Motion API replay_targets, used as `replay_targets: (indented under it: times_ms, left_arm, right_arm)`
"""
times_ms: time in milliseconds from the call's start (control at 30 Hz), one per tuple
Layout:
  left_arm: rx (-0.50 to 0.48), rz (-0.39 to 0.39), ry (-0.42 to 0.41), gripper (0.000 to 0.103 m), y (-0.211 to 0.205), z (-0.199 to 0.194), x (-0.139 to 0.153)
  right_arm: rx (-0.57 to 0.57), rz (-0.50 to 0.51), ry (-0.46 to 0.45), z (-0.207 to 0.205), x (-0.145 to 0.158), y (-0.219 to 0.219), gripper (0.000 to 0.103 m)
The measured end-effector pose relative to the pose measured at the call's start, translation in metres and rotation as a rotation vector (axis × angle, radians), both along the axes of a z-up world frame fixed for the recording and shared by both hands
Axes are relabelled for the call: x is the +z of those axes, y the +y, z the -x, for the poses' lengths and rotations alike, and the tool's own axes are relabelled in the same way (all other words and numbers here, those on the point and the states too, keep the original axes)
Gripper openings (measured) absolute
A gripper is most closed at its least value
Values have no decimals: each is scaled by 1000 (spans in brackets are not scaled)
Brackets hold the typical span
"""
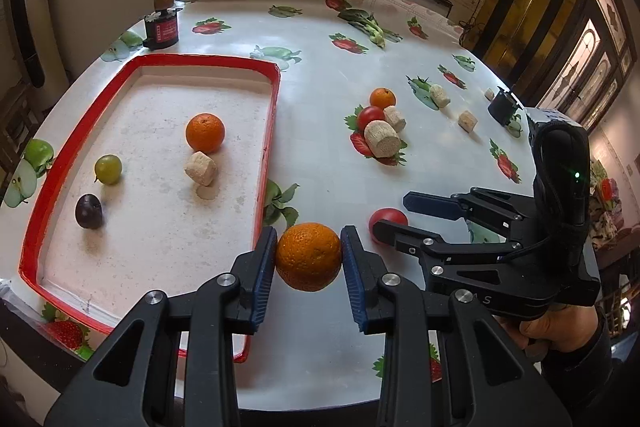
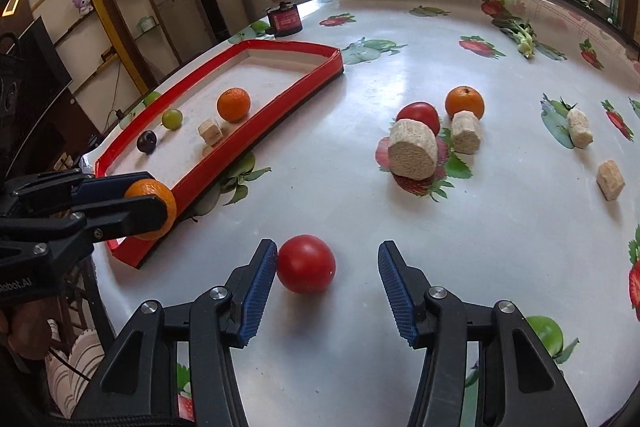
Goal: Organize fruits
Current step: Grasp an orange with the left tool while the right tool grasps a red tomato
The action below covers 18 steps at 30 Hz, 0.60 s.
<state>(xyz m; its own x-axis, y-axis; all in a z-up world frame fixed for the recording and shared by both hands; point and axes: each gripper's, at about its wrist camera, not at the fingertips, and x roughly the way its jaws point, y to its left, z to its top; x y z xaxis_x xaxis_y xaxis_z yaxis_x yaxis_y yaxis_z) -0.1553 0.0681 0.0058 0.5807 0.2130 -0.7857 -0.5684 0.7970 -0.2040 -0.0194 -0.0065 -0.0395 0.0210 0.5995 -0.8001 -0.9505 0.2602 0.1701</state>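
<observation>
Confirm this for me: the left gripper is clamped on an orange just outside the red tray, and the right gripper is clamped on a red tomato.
Not quite. The left gripper does hold the orange just outside the red tray, but the right gripper is open. The right wrist view shows the red tomato resting on the table between the fingers, close to the left one, with a wide gap to the other.

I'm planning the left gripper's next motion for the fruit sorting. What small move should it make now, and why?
Probably carry the held orange a little leftward over the red rim of the tray before opening. The left gripper is shut on it just outside the tray, where another orange, a green fruit and a dark plum already lie.
</observation>
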Motion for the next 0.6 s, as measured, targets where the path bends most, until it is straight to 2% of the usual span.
replay_targets:
  times_ms: [167,333,600]
  left_arm:
    - [16,2,-9,30,6,6,1]
    - [25,-4,-16,30,9,12,3]
    - [56,-22,-22,30,16,25,9]
  right_arm:
    - [45,14,-28,13,2,6,32]
    - [37,7,-32,13,6,0,31]
    - [27,-67,-29,11,37,-5,31]
